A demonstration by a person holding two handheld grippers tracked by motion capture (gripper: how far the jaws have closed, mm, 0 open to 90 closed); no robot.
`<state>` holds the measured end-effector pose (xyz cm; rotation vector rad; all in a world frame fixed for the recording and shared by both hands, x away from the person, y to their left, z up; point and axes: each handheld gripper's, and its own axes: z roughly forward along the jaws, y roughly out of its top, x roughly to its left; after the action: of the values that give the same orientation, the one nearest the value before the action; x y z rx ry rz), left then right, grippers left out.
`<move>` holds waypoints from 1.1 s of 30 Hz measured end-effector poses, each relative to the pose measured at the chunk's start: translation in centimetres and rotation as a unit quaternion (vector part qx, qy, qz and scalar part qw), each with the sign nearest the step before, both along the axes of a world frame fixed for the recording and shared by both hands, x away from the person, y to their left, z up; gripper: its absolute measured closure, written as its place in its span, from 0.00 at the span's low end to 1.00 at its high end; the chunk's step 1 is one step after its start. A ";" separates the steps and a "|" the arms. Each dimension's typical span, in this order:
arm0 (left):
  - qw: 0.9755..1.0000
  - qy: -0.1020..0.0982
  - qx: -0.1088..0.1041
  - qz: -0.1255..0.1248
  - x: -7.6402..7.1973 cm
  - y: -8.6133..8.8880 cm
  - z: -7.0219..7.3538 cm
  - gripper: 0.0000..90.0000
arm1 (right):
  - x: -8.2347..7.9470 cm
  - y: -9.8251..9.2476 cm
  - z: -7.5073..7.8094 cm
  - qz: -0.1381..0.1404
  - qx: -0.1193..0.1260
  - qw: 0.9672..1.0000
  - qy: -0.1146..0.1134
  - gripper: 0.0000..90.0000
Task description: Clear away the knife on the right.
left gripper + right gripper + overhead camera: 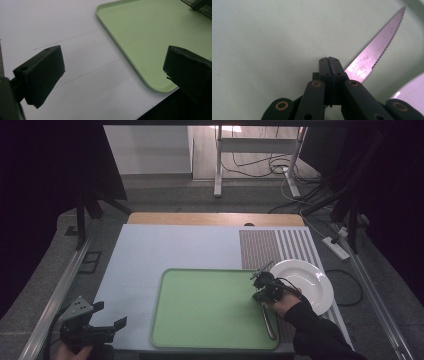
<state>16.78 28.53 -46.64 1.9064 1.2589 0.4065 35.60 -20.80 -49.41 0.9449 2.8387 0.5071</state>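
Observation:
A serrated knife lies on the green tray, its tip toward the tray's far right corner. My right gripper is shut, jaws pressed flat together, with the blade running out from beneath them. Whether the tips touch the blade I cannot tell. From above, the right gripper sits over the tray's right edge. A long metal piece lies along that edge, nearer the front. My left gripper hangs open over the pale table, left of the green tray; the left gripper holds nothing.
A white plate rests just right of the tray, on a striped mat. The pale blue-white table top stretches left and behind the tray. Stands and cables are on the floor beyond the table.

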 end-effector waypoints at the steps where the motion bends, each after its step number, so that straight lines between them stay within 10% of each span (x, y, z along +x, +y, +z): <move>1: 1.000 0.000 0.000 0.000 0.0 0.0 0.0 0.04 | 0.0 -0.1 0.0 -0.002 -0.001 1.000 0.000 1.00; 16: 1.000 0.000 -0.001 0.000 0.0 0.0 0.0 0.04 | 0.1 -1.4 0.2 -0.018 -0.006 1.000 0.007 1.00; 33: 1.000 0.002 -0.002 0.000 0.0 0.0 0.0 0.04 | -0.7 -0.3 1.6 0.008 0.052 0.999 -0.011 0.75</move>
<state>16.83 28.55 -46.66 1.9054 1.2606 0.4010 34.87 -21.12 -47.81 0.9290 2.8258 0.6681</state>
